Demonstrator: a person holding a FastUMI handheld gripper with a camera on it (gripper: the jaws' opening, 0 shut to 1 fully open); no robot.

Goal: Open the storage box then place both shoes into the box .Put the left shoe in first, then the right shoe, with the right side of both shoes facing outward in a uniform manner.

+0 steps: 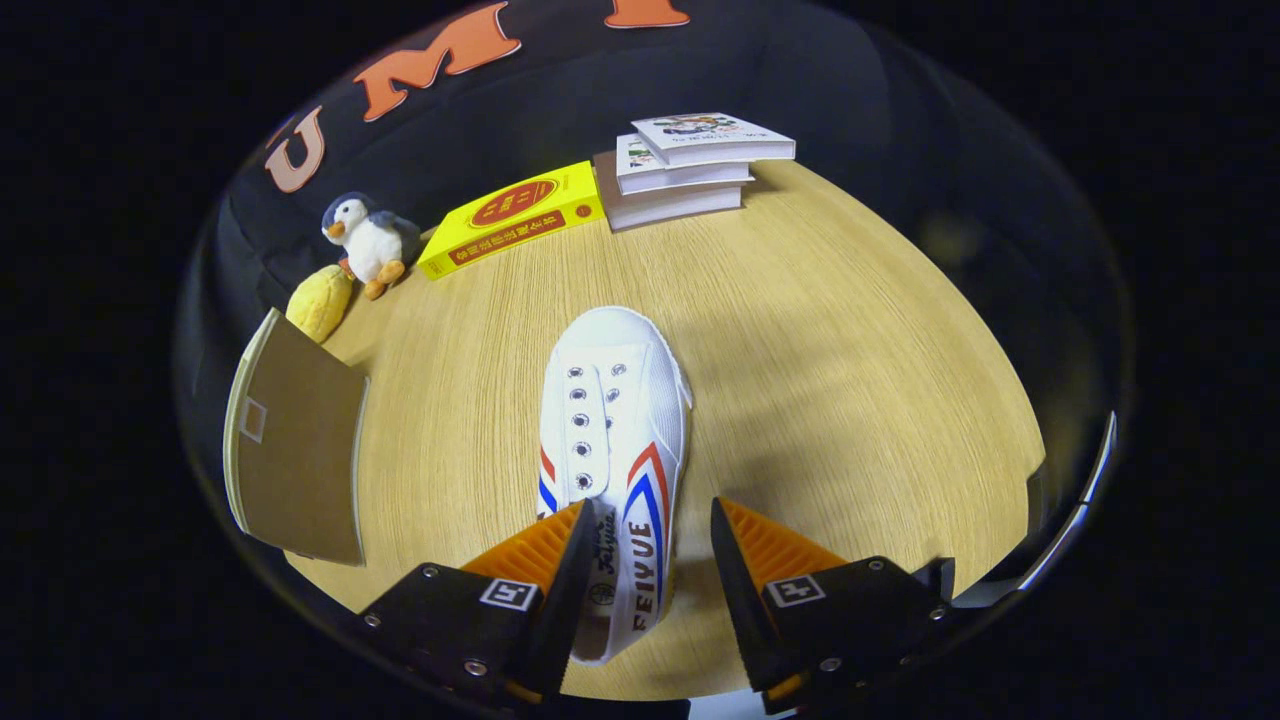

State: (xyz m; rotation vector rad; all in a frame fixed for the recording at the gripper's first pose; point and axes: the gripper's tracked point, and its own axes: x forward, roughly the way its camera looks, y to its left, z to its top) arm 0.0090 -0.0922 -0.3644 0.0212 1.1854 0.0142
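White canvas shoe with red and blue stripes (615,440) lay on the wooden desk (850,350), heel between the spread-apart claw (648,545), far side untouched.

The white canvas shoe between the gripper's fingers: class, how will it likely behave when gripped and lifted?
The white canvas shoe probably feels light. Its lace-less cloth upper may cave in under the open gripper. Held by the heel, its toe would likely droop.

Gripper (648,560) stands with fingers apart astride the heel of a white shoe (612,440) on the wooden table (850,380). Left finger touches the shoe; right finger stands clear. Toe points toward a stack of books (690,170). Brown panel (295,450) lies left.
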